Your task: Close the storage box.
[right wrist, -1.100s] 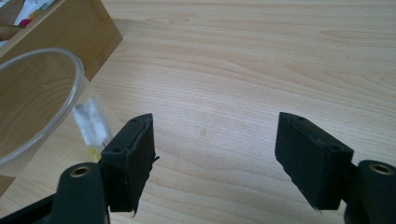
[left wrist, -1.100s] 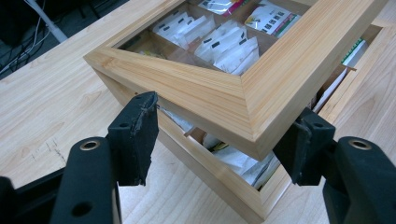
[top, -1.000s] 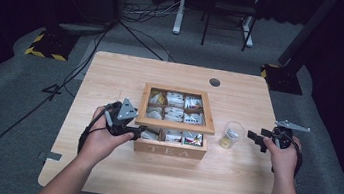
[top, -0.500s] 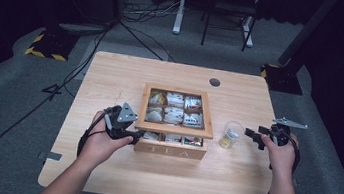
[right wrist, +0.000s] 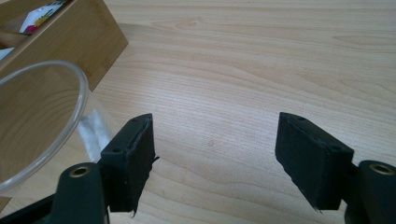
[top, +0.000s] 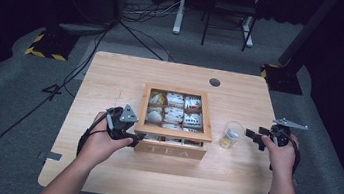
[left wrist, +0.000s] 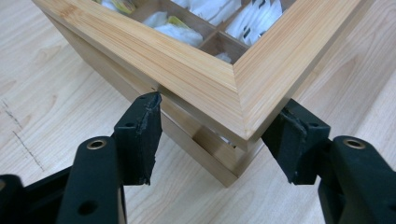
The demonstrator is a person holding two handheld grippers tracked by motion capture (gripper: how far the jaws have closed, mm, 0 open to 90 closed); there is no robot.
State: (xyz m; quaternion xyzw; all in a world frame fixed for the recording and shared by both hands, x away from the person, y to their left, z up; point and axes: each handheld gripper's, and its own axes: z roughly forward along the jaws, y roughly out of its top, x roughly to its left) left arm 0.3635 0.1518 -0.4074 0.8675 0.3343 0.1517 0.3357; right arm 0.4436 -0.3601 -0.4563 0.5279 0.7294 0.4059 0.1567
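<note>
On the worktop [top: 115, 170], the left claw [left wrist: 219, 135] is spread wide, its jaws straddling the near-left corner of the tea box [top: 171, 150], just under the lid frame [left wrist: 196, 70]. At 3 o'clock of the box, the right claw [right wrist: 215, 158] is also spread, empty, just beside a clear cup [top: 231, 135]. The step in hand seems to be gripping the lid; next, the left jaws must pinch that corner squarely. Tea bags [top: 174, 113] fill the compartments beyond.

Matt wooden tea box [top: 171, 150], clear glossy plastic cup [top: 230, 135], pale wood table [top: 112, 76]
</note>
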